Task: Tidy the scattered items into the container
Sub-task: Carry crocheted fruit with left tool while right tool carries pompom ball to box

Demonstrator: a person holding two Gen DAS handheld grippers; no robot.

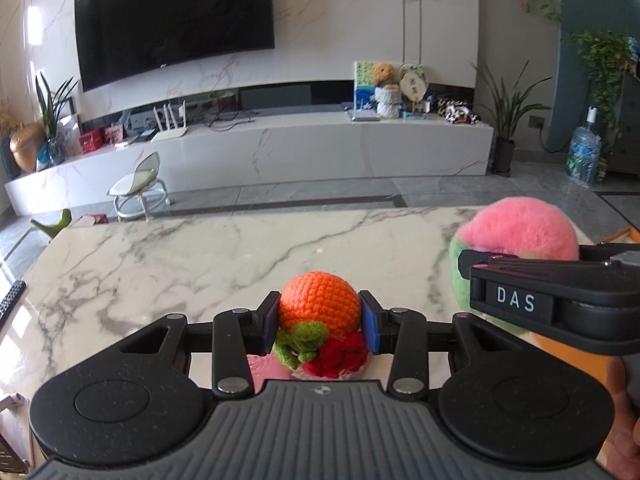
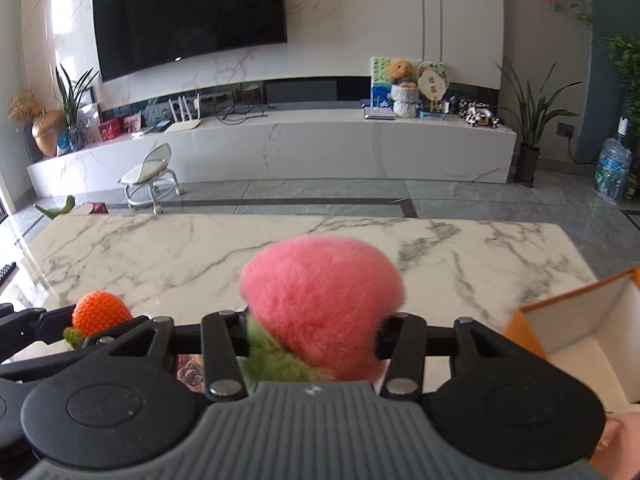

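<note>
My left gripper is shut on an orange crocheted fruit with green and red knitted bits below it, held above the marble table. My right gripper is shut on a fluffy pink and green plush peach; in the left wrist view the peach and that gripper show at the right. The orange fruit also shows at the left of the right wrist view. An orange box with a white inside stands open at the right, beside the right gripper.
A dark remote lies at the table's left edge. Something pink and patterned lies on the table under the grippers. Beyond the table's far edge are grey floor, a small stool and a TV bench.
</note>
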